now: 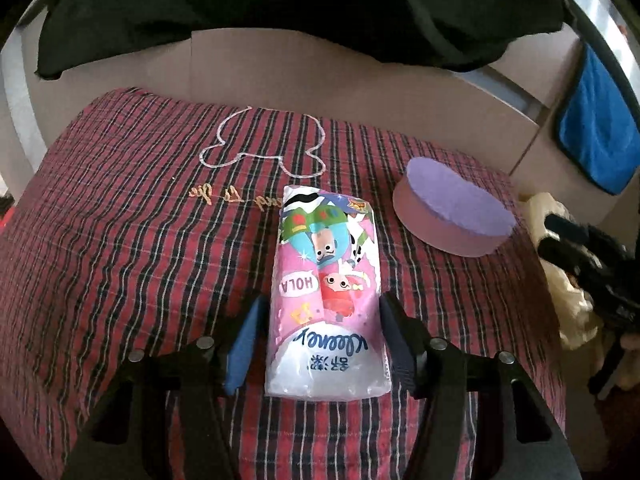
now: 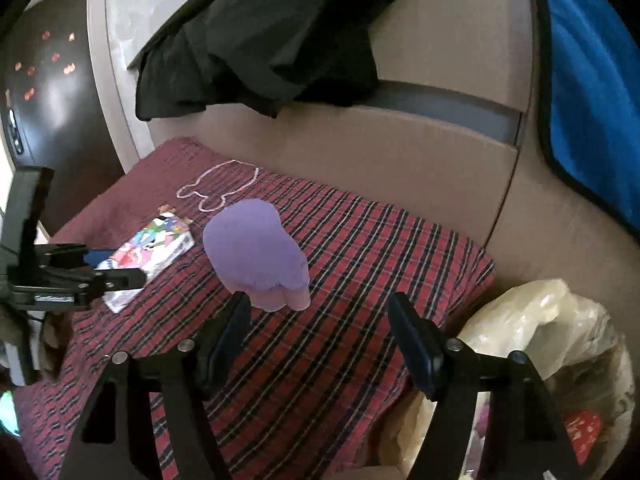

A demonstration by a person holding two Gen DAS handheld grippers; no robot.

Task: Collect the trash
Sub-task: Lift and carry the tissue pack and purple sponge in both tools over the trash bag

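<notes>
Straddling tissue pack [image 1: 326, 296] at frame centre, left gripper [image 1: 320, 344] gaped, unclamped; right gripper [image 2: 320, 340] wide, empty. Risk: slick wrap slips w/ shallow bite.

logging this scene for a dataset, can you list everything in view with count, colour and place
tissue pack: 1, pink and white with cartoon print, flat on the plaid cloth, between the left tongs' fingers
round box: 1, pink wall with purple top, on the cloth to the right of the tissue pack in the left wrist view
plaid cloth: 1, red with dark and white stripes, white outline drawing stitched on it
plastic bag: 1, pale yellowish, open, off the cloth's right edge, some items inside
black fabric: 1, black, draped over the beige furniture behind
blue cloth: 1, blue, hanging at far right
left tongs: 1, black with blue pads, open around the tissue pack
right tongs: 1, black with blue pads, open, nothing between, near the round box
</notes>
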